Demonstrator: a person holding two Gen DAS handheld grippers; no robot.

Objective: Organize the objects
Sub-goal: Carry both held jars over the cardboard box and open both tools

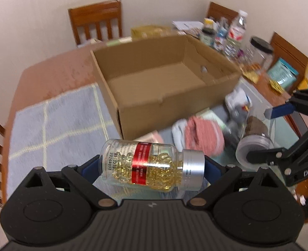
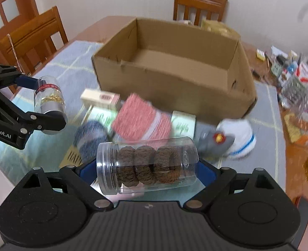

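My left gripper (image 1: pixel 152 165) is shut on a clear bottle of yellow capsules (image 1: pixel 145 165) with a red label and a silver cap, held sideways above the table; it also shows in the right wrist view (image 2: pixel 48 96). My right gripper (image 2: pixel 147 167) is shut on a clear plastic jar of brown rounds (image 2: pixel 147 165), held sideways; it also shows in the left wrist view (image 1: pixel 256 138). An open cardboard box (image 1: pixel 164 102) with a bare floor stands beyond both grippers, also in the right wrist view (image 2: pixel 175 79).
Below lie a pink-and-white cloth (image 2: pixel 141 119), a grey cloth (image 2: pixel 89 138), flat packets (image 2: pixel 100 98) and a white-and-grey cap (image 2: pixel 235 140) on a blue checked mat (image 1: pixel 55 121). Bottles and clutter (image 1: pixel 227 33) crowd the table's right side. Wooden chairs (image 1: pixel 97 21) surround the table.
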